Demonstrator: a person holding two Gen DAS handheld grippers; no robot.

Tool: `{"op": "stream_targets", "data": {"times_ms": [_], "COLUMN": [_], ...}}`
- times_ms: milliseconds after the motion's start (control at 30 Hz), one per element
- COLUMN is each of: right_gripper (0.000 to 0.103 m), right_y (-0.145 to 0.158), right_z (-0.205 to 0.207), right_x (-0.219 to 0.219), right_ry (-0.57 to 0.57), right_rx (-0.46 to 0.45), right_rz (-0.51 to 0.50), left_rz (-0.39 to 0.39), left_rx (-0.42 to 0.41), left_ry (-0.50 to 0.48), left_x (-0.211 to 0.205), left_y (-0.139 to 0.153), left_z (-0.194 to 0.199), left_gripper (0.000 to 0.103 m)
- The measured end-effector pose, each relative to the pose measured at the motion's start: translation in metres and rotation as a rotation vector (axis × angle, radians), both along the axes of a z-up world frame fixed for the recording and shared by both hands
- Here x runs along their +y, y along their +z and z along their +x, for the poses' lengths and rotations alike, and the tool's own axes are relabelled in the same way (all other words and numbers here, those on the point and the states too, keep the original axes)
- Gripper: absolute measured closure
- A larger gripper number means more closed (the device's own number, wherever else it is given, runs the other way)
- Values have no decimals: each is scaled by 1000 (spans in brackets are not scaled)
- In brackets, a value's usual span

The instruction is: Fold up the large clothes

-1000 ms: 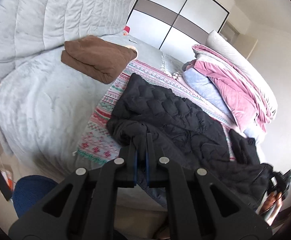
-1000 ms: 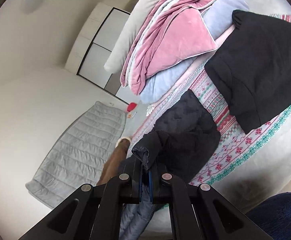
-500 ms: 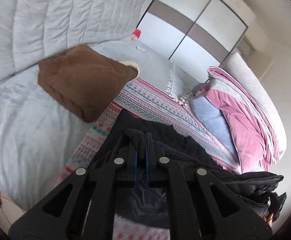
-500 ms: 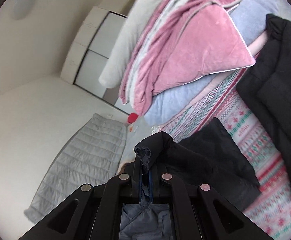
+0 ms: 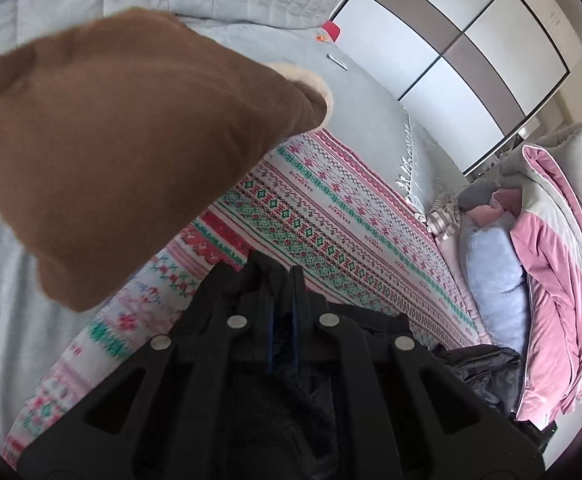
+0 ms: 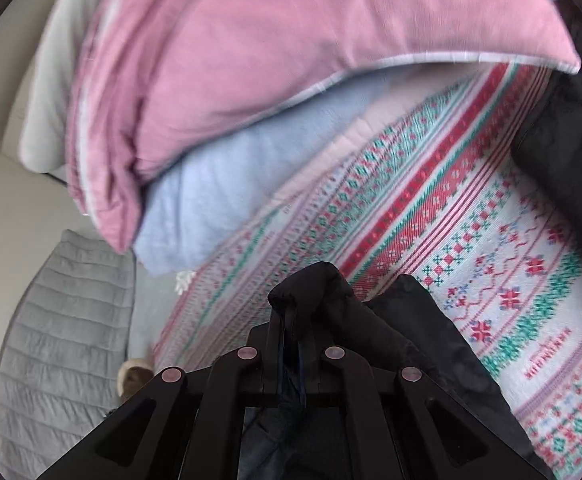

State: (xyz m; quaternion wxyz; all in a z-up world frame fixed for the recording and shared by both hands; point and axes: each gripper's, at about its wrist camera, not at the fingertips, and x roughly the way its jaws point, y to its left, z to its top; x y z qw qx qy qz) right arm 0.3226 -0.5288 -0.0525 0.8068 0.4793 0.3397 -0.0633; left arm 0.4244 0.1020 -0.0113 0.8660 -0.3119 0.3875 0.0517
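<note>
A black quilted jacket (image 5: 371,324) is pinched at its edge by my left gripper (image 5: 282,280), which is shut on the fabric. The cloth bunches around the fingers and trails to the lower right. My right gripper (image 6: 291,312) is shut on another edge of the same black jacket (image 6: 391,332), whose folded hem pokes up past the fingertips. Both grippers hang low over the patterned red, green and white blanket (image 5: 331,208) spread on the bed. The jacket's body below the grippers is hidden.
A folded brown garment (image 5: 111,132) lies close at the left. Pink bedding (image 6: 291,60) on a pale blue pillow (image 6: 231,184) is stacked near the right gripper. Another black garment (image 6: 571,152) lies at the right edge. A grey quilted cover (image 6: 63,340) and wardrobe doors (image 5: 451,48) stand beyond.
Both grippers have swept across the bed and lower with the jacket edge in them. The brown garment and the pink bedding now loom much closer, and the blanket fills the views.
</note>
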Motion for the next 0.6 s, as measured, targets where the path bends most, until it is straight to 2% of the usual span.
{"op": "stream_targets", "data": {"times_ms": [67, 167, 233, 267, 300, 333, 400, 467, 600], "right_gripper": [98, 95, 88, 83, 78, 76, 65, 63, 63], "right_y": [-8, -13, -14, -14, -13, -11, -4, 6, 24], "right_z": [17, 27, 28, 27, 24, 22, 9, -2, -16], "right_x": [0, 5, 4, 3, 1, -1, -7, -13, -12], "right_ry": [19, 47, 49, 46, 38, 24, -14, -46, -47], "right_rx": [1, 33, 41, 39, 38, 38, 35, 39, 49], "right_rz": [-16, -80, -70, -67, -66, -67, -67, -80, -157], "left_rz": [16, -3, -43, -70, -86, -91, -82, -52, 15], "left_rx": [7, 16, 14, -5, -28, -58, -95, -113, -73], "left_ry": [-2, -26, -17, -10, 2, 21, 30, 27, -39], "left_x": [1, 0, 4, 8, 11, 14, 18, 18, 1], "left_y": [-9, -13, -12, -8, -3, 5, 18, 30, 36], "left_z": [9, 17, 15, 12, 9, 2, -5, -13, -17], "left_gripper": [94, 88, 66, 59, 46, 40, 39, 39, 38]}}
